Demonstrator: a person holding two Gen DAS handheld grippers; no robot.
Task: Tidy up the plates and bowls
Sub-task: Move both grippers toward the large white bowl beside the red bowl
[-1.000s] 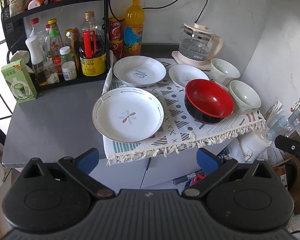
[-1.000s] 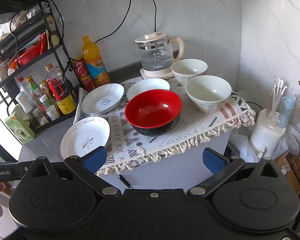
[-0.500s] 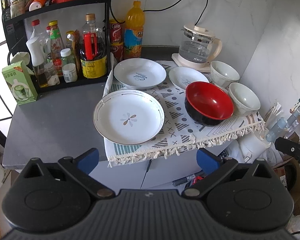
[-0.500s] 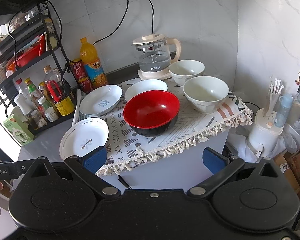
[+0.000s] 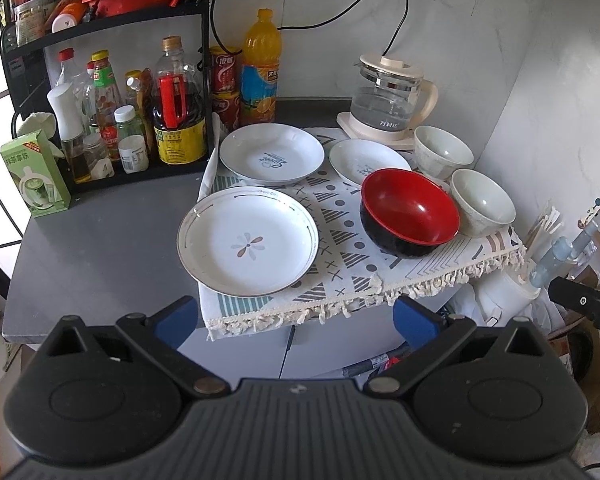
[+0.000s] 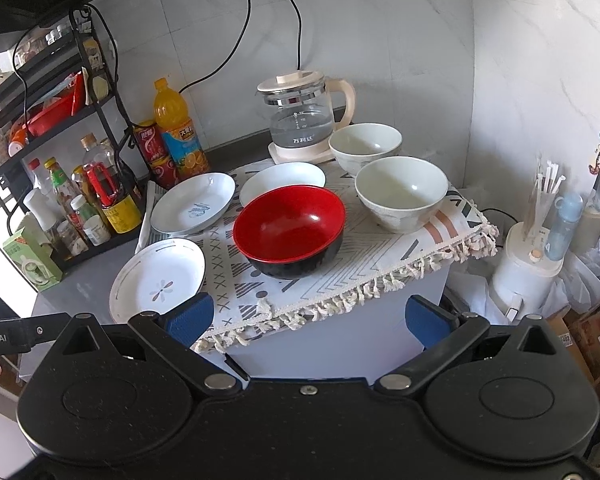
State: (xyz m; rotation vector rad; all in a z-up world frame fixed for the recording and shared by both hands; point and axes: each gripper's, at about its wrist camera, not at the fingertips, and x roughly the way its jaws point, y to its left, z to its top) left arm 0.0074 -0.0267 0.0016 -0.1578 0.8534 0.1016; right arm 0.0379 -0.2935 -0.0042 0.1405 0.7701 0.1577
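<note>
A patterned cloth (image 5: 340, 240) (image 6: 380, 256) carries three white plates and three bowls. The flower plate (image 5: 247, 240) (image 6: 158, 280) lies at the front left, half off the cloth. Behind it sit a lettered plate (image 5: 272, 154) (image 6: 194, 204) and a smaller plate (image 5: 364, 160) (image 6: 282, 176). A red bowl with a black outside (image 5: 410, 212) (image 6: 290, 230) stands in front of two white bowls (image 5: 482, 202) (image 6: 402, 192), (image 5: 442, 152) (image 6: 366, 146). My left gripper (image 5: 296, 318) and right gripper (image 6: 308, 318) hover open in front of the table edge, holding nothing.
A black rack (image 5: 100, 40) of bottles and jars stands at the left, with a green carton (image 5: 34, 178) beside it. An orange drink bottle (image 5: 260, 68), red cans (image 5: 224, 72) and a glass kettle (image 5: 390, 100) (image 6: 304, 116) line the back wall. White appliances (image 6: 528, 268) stand to the right, below the table.
Both grippers have shifted slightly, so the tabletop sits a little lower and further off in the views. No dish has moved and both stay open.
</note>
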